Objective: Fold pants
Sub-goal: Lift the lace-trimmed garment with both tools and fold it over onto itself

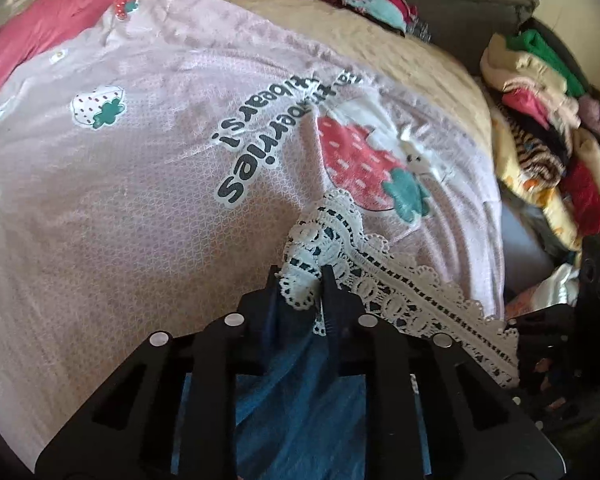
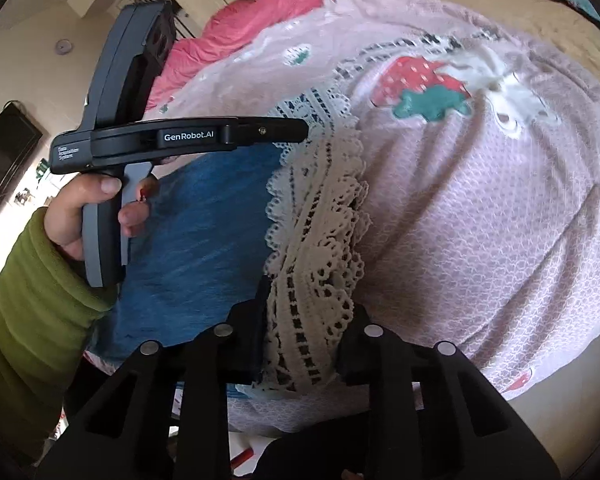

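Rightward clothes pile [image 1: 540, 128], left-wrist only.

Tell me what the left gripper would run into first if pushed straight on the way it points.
The left gripper is shut on the white lace hem of the blue pants. Straight ahead, it would likely meet the pink strawberry blanket on the bed; depth is unclear.
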A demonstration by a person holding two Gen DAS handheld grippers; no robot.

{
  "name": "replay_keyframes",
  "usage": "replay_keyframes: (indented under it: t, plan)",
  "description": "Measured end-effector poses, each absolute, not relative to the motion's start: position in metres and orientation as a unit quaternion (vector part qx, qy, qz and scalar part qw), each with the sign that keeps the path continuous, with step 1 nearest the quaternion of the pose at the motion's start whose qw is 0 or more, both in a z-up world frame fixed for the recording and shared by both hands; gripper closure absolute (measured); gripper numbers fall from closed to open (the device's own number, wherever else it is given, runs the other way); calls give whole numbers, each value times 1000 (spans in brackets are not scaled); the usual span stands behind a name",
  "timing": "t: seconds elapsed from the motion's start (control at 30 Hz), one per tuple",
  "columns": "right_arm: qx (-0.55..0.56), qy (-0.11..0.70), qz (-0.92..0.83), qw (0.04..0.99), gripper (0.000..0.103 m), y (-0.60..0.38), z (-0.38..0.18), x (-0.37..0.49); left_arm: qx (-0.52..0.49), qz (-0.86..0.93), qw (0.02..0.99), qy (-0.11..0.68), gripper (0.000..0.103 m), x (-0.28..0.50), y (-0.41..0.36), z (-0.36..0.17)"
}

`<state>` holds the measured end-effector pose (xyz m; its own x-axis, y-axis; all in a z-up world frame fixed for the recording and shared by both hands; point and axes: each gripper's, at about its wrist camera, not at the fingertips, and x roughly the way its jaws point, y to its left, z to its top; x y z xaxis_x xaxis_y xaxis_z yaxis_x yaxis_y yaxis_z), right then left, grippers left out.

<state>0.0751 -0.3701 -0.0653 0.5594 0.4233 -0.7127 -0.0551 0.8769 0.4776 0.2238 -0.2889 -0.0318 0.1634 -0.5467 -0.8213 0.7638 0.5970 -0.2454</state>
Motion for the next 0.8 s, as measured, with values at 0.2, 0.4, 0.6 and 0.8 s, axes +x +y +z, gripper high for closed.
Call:
replay_keyframes:
  t: [0.2,0.4,0.6,0.8]
  plan:
    - [195,398,181,878,81,-361,-48,64,58,-453,761,460,93,214,-258,-13]
    - [165,335,268,888,81,-312,-14,46,21,-454,784,422,93,195,-196,22]
    - [111,335,333,874,81,-237,1,65,-8,-410,817,404,89,183,-124,29]
    - [78,391,337,853,81,-184,-31,96,-97,-304,838,442,87,188,-56,-1]
